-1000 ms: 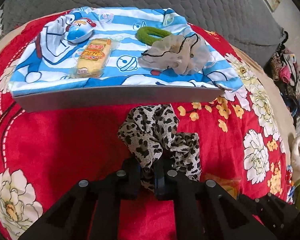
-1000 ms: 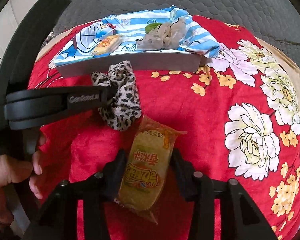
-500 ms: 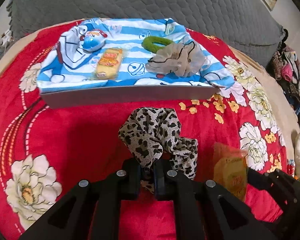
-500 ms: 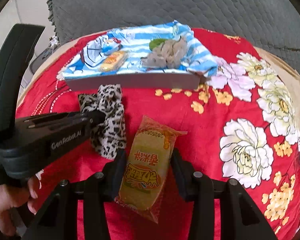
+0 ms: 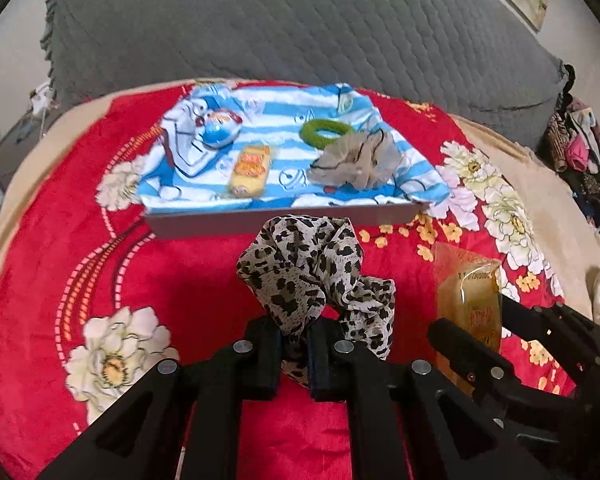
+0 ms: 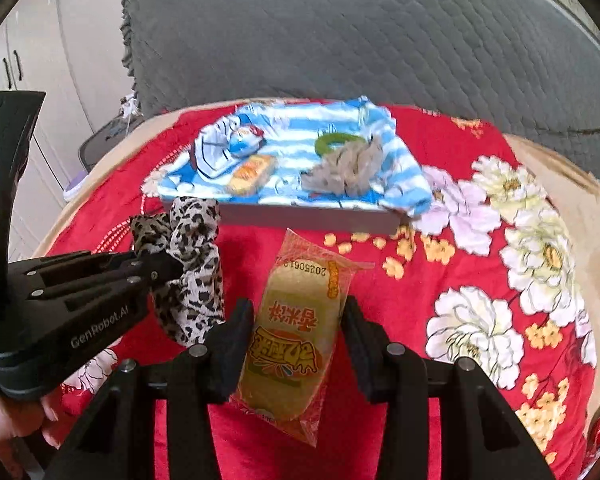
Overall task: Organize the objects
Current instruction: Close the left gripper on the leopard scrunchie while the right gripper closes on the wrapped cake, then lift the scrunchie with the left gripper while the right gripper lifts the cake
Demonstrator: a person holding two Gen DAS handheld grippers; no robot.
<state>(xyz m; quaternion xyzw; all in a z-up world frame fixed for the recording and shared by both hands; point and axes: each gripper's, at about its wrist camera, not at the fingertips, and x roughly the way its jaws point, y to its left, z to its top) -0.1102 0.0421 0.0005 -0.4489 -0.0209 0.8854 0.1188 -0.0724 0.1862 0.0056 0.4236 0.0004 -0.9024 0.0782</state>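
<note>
Leopard scrunchie and snack pack are both lifted clear of the red floral blanket; vs. the frames a second ago, the grey tray w/ its blue-striped cloth sits smaller and further up each view, i.e. both hands have risen. Judged meaning: pick-up is done for both items, transfer toward the tray comes next.

Left gripper: jaws fully closed, pinching the scrunchie's lower fold; the fabric fans out toward 12 o'clock from the tips. Right gripper: jaws part-open, clamped on the pack's sides (label reads upside down); the pack extends to 12 o'clock. Tray lies at 12 o'clock of both claws, well apart.

Already on the tray: second snack pack, green hair tie, beige scrunchie, blue-white toy.
</note>
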